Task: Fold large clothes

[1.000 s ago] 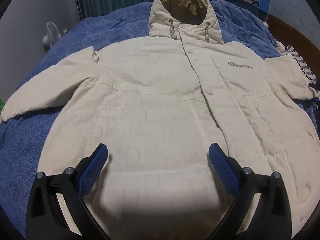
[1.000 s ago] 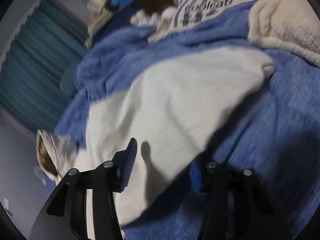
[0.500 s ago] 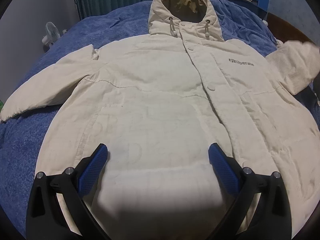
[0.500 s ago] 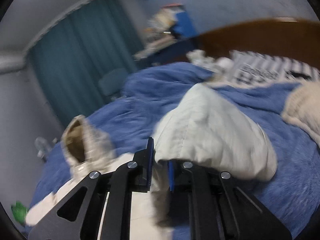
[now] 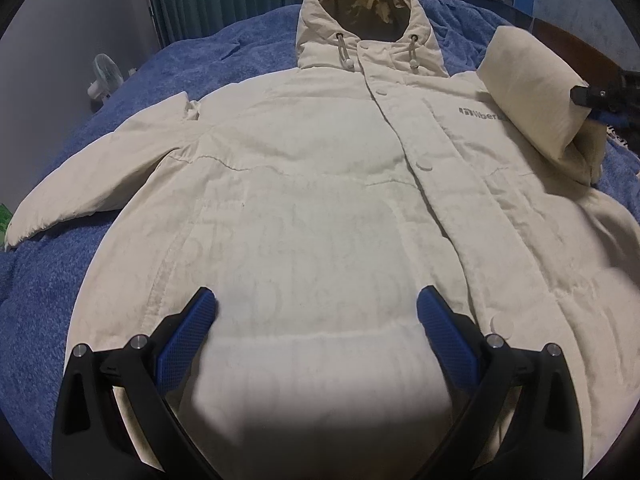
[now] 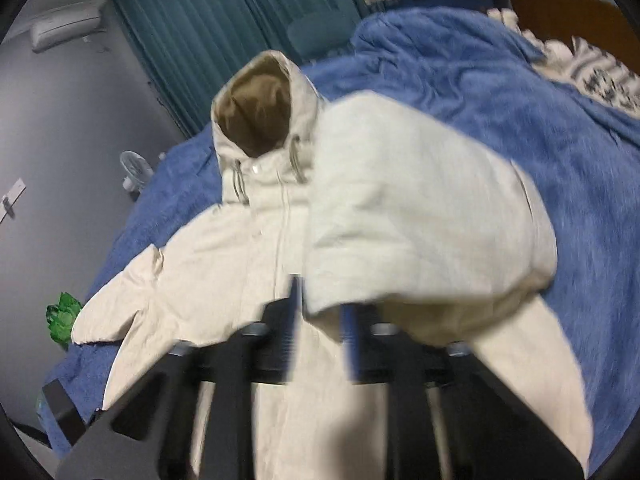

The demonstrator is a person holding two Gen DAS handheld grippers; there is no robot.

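1. Puffy cream jacket [image 5: 320,200] lies flat on a fuzzy blue bed [image 5: 48,280], hood at 12 o'clock.
2. Left tongs [image 5: 316,320] gape empty over the hem.
3. Right tongs [image 6: 320,312] pinch the padded sleeve [image 6: 420,220], lifted at 2 o'clock.

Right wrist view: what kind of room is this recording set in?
Most likely a bedroom. A cream hooded jacket lies spread on a fuzzy blue bed blanket, teal floor-length curtains hang behind, and a white wall-mounted air conditioner sits high on the grey wall.
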